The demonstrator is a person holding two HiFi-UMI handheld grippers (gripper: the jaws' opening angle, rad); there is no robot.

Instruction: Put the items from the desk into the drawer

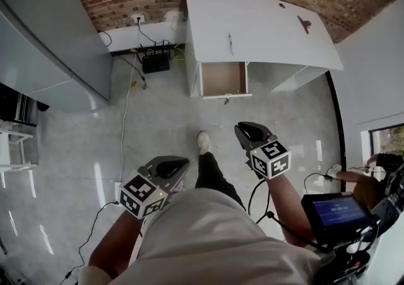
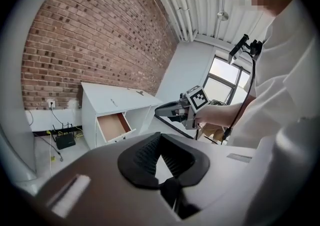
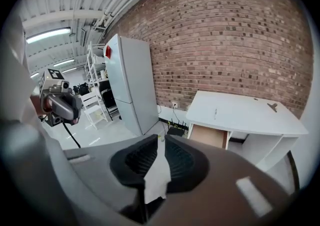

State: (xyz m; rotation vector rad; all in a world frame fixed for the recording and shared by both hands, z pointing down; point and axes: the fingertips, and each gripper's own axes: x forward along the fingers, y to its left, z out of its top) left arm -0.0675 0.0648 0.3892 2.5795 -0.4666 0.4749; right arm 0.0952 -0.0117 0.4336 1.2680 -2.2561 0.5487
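Approach step: both grippers short of desk [image 1: 252, 24], empty. Left gripper [image 1: 169, 167] jaws tip-to-tip, right gripper [image 1: 252, 131] a slit apart. Pen-like item [image 1: 230, 43] on desk top, behind open drawer [image 1: 222, 79]. Next: close in, open wide.

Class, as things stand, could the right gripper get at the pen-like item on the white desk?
Probably not yet. The right gripper is held by the person's body, with bare floor between it and the desk bearing the pen-like item. Nothing blocks the way.
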